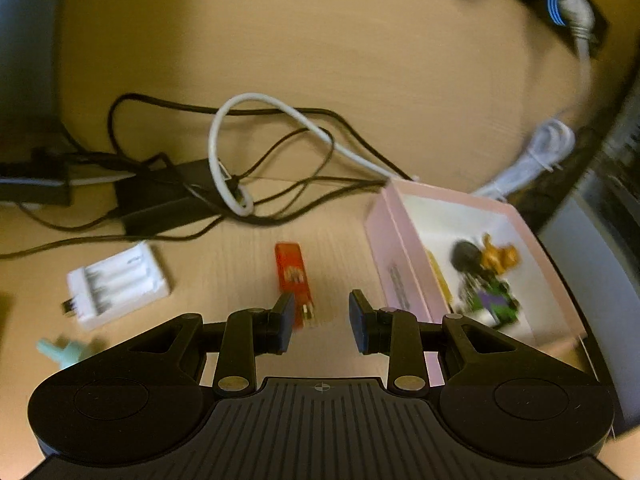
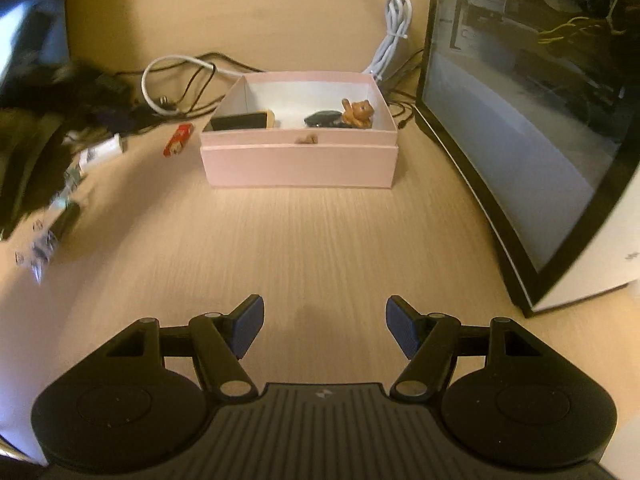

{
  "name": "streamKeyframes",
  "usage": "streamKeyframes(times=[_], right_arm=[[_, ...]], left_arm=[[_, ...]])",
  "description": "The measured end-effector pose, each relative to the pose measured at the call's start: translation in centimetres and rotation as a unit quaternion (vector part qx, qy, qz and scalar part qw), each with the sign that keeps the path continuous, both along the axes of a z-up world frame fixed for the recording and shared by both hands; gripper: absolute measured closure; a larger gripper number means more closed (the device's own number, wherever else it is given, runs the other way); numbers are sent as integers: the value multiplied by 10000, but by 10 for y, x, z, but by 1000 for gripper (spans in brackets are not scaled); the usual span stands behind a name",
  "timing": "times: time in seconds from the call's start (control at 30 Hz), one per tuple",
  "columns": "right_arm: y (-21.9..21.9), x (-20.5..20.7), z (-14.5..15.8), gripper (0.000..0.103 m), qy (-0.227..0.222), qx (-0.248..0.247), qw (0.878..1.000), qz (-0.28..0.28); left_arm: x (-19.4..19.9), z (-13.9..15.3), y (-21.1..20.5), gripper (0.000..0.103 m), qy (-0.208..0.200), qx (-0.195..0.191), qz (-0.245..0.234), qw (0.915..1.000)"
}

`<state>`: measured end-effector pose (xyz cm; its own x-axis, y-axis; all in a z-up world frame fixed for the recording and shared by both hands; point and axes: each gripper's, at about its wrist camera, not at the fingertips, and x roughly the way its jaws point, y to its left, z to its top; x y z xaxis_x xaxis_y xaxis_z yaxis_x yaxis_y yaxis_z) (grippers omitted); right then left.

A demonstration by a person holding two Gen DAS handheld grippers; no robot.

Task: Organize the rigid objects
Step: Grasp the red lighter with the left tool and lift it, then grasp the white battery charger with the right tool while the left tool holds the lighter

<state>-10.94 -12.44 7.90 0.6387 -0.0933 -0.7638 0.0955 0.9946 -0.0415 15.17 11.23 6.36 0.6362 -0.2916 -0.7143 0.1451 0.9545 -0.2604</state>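
Left gripper (image 1: 320, 322) hangs over the wooden desk (image 1: 320, 60), fingers set narrow with nothing between them; bare desk shows in the gap. Orange-red stick (image 1: 293, 276) (looks like a small connector or USB part, too blurred to say) lies on the desk just ahead of the left finger's pad, partly hidden behind it, contact unclear. White battery charger (image 1: 118, 286) sits to the left of it, apart; a pale green item (image 1: 68, 350) lies at the lower left, blurred. Pink box (image 1: 400, 264) is open on the right, holding a brown toy figure (image 1: 500, 256), a dark round thing (image 1: 464, 256) and a green-purple toy (image 1: 494, 300). Tangle of black cables and a white cable (image 1: 224, 160) sits behind. Right gripper (image 2: 324, 326) is over bare desk well in front of the box, fingers moderately wide apart, empty. In the right wrist view the box also holds a flat black item (image 2: 240, 122) in its left part. Glass-sided PC case (image 2: 540, 120) stands to the right of the box.
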Motion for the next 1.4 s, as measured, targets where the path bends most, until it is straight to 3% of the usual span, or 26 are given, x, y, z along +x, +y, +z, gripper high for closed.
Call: streamKeyframes(times=[0.3, 0.43, 0.5, 0.63, 0.83, 0.97, 1.1, 1.23, 1.33, 1.4], right_arm=[[-22, -11, 1, 35, 225, -373, 9989, -146], [-35, -8, -2, 35, 332, -437, 9984, -156], [-39, -4, -3, 35, 369, -455, 9982, -101], [-41, 9, -4, 35, 347, -482, 9981, 171], [-25, 48, -4, 35, 166, -277, 9968, 726], [7, 90, -5, 35, 57, -120, 9900, 1404], [60, 141, 1, 35, -60, 245, 9774, 2098], [134, 185, 6, 35, -366, 144, 9614, 2723], [196, 215, 7, 35, -540, 52, 9457, 3205], [232, 243, 3, 35, -454, 131, 9435, 3279]], left_arm=[[47, -47, -25, 71, 288, 718, 487, 9958], [44, -53, -29, 71, -9, 862, 492, 9951], [40, -53, -33, 76, -44, 932, 308, 9952], [3, -46, -27, 77, -18, 673, 74, 9977], [-97, -23, 4, 77, 123, -66, -185, 9997], [-164, 9, 42, 77, -30, -352, 149, 9993], [-220, 33, 97, 77, -158, -142, 917, 9956], [-258, 33, 145, 77, 4, -256, 1711, 9849], [-271, 27, 166, 77, 41, -458, 1943, 9799], [-277, 25, 174, 77, 40, -590, 1998, 9780]])
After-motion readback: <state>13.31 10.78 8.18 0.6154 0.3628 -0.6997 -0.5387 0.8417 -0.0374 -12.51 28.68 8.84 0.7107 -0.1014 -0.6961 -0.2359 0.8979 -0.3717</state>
